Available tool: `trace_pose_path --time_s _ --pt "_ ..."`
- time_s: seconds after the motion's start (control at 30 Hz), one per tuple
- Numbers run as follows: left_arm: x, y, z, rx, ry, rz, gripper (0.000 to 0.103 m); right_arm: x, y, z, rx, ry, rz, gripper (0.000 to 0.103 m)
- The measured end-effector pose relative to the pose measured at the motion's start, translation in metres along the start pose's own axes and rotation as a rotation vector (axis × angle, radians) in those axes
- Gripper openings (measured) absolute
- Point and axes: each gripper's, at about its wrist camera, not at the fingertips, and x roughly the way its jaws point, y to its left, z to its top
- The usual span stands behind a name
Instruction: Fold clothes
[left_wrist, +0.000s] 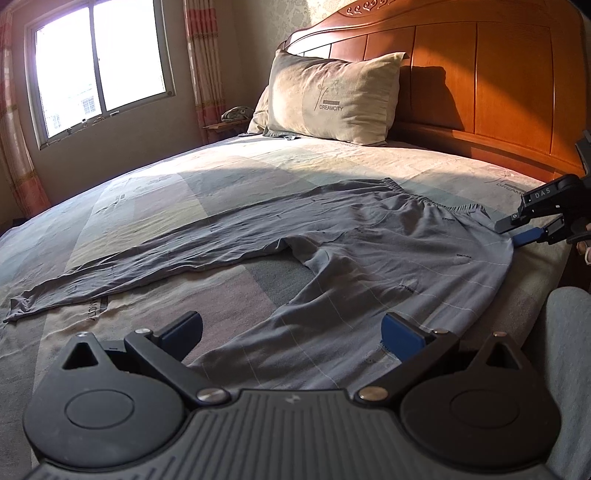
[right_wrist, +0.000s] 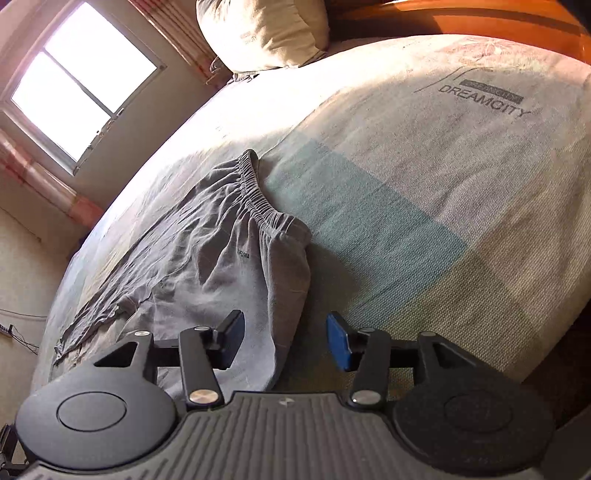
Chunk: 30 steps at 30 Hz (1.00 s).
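Grey trousers (left_wrist: 369, 251) lie spread flat on the bed, both legs running left and the elastic waistband (left_wrist: 424, 201) at the far right. My left gripper (left_wrist: 291, 332) stands open low over the near leg, with cloth under it but nothing pinched. My right gripper (left_wrist: 517, 232) sits at the waistband's right corner. In the right wrist view the right gripper (right_wrist: 286, 341) is open over the trousers' (right_wrist: 221, 258) side edge. Its left finger is above the cloth and its blue pad (right_wrist: 338, 345) above the sheet, and neither presses on anything.
A patchwork bedsheet (left_wrist: 147, 206) covers the bed. A beige pillow (left_wrist: 332, 96) leans on the wooden headboard (left_wrist: 480, 74). A window (left_wrist: 99, 62) with curtains is at the far left. A person's grey-clothed limb (left_wrist: 569, 350) stands at the bed's right edge.
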Motion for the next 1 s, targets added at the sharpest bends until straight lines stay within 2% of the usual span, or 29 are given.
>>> trace_pose_path --time_s 0.07,0.13,0.2,0.23,0.37,0.43,0.47,0.53,0.6,0.67,0.73,0.8,0.87,0.93,1.0 --pt "0.0 -0.002 0.0 0.013 0.004 -0.001 0.102 0.01 0.007 0.005 -0.05 -0.024 -0.043 0.054" --pt "0.001 -0.003 0.0 0.03 0.019 0.012 0.102 0.018 0.013 0.009 -0.121 -0.061 -0.155 0.054" --pt "0.002 -0.003 0.0 0.046 0.038 0.026 0.102 0.021 0.022 0.009 -0.23 -0.094 -0.308 0.053" --pt "0.003 -0.002 0.0 0.046 0.045 0.027 0.102 0.021 0.023 0.01 -0.256 -0.101 -0.347 0.054" --pt "0.013 0.006 0.002 -0.003 0.088 -0.039 0.102 0.0 0.036 0.006 -0.286 -0.138 -0.288 0.056" --pt "0.021 0.005 0.004 -0.017 0.107 -0.085 0.102 -0.01 0.054 0.0 -0.338 -0.166 -0.203 0.062" --pt "0.027 0.003 0.004 -0.018 0.119 -0.103 0.102 -0.011 0.062 -0.002 -0.363 -0.172 -0.162 0.068" --pt "0.04 -0.003 0.003 -0.019 0.146 -0.139 0.102 -0.003 0.075 -0.008 -0.414 -0.155 -0.127 0.071" --pt "0.054 -0.005 -0.004 -0.039 0.194 -0.16 0.102 0.007 0.088 -0.014 -0.463 -0.134 -0.095 0.071" --pt "0.064 -0.002 -0.017 -0.073 0.28 -0.151 0.102 0.021 0.088 -0.017 -0.463 -0.09 -0.089 0.071" --pt "0.071 0.004 -0.032 -0.101 0.373 -0.131 0.102 0.029 0.081 -0.014 -0.428 -0.05 -0.129 0.071" --pt "0.061 0.007 -0.039 -0.075 0.375 -0.132 0.102 0.034 0.072 -0.008 -0.387 -0.018 -0.172 0.071" --pt "0.053 0.009 -0.039 -0.061 0.421 -0.14 0.102 0.032 0.074 0.003 -0.369 -0.041 -0.146 0.071" --pt "0.047 0.014 -0.034 -0.061 0.407 -0.161 0.102 0.034 0.083 0.017 -0.385 -0.068 -0.118 0.071" --pt "0.045 0.021 -0.024 -0.077 0.349 -0.178 0.102 0.048 0.099 0.033 -0.419 -0.083 -0.097 0.075"
